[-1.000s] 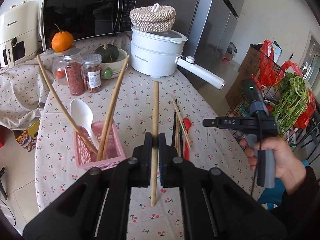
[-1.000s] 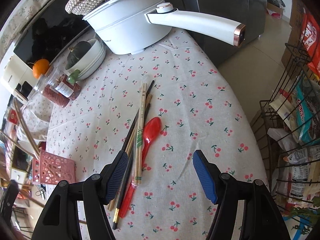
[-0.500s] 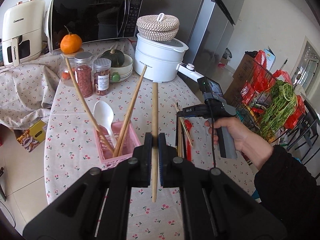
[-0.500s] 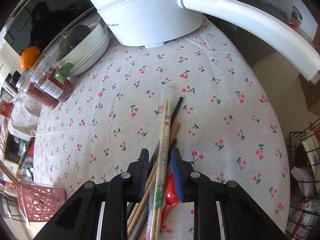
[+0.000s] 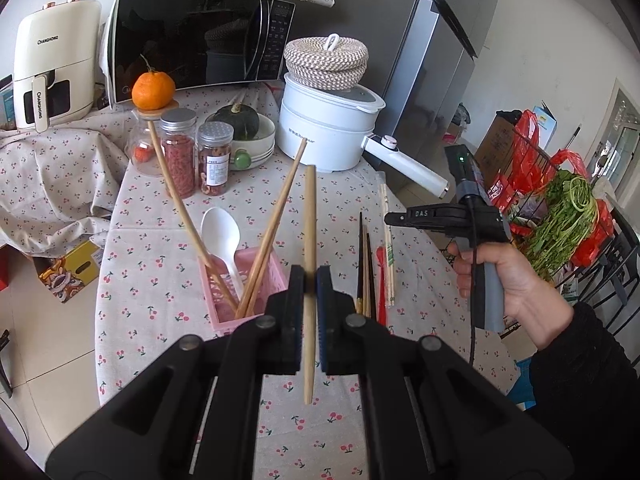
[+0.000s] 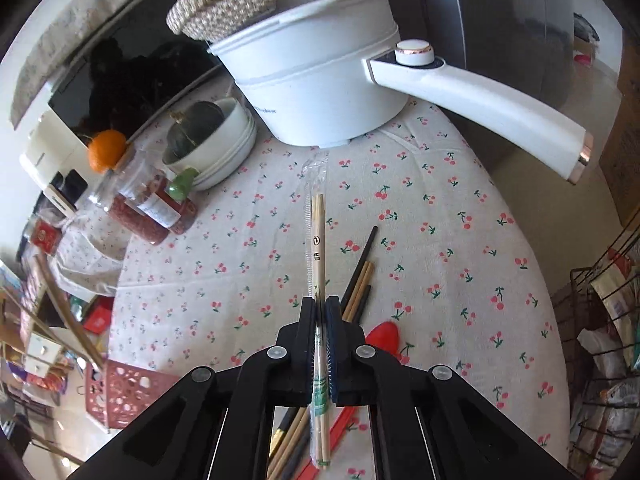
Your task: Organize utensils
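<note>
In the left wrist view my left gripper (image 5: 310, 278) is shut on a plain wooden chopstick (image 5: 309, 208), which stands nearly upright above the cherry-print tablecloth (image 5: 152, 264). Just left of it, a pink basket (image 5: 276, 270) holds a white spoon (image 5: 220, 234) and several long chopsticks. My right gripper (image 6: 320, 306) is shut on a plastic-wrapped pair of disposable chopsticks (image 6: 318, 240), raised off the cloth. Dark and wooden chopsticks (image 6: 360, 280) and a red spoon (image 6: 384, 334) lie under it. The left view shows the right gripper (image 5: 394, 218) in a hand, to the right of the basket.
A white electric pot (image 5: 328, 136) with a long handle stands at the back, beside a bowl with a green squash (image 5: 240, 120) and spice jars (image 5: 178, 152). A microwave (image 5: 192, 40) is behind. A wire rack with greens (image 5: 564, 216) stands right of the table.
My right gripper went down onto the pile, shut on the wrapped chopsticks and lifted them off the cloth. The left gripper drew back a little, still holding its chopstick.
</note>
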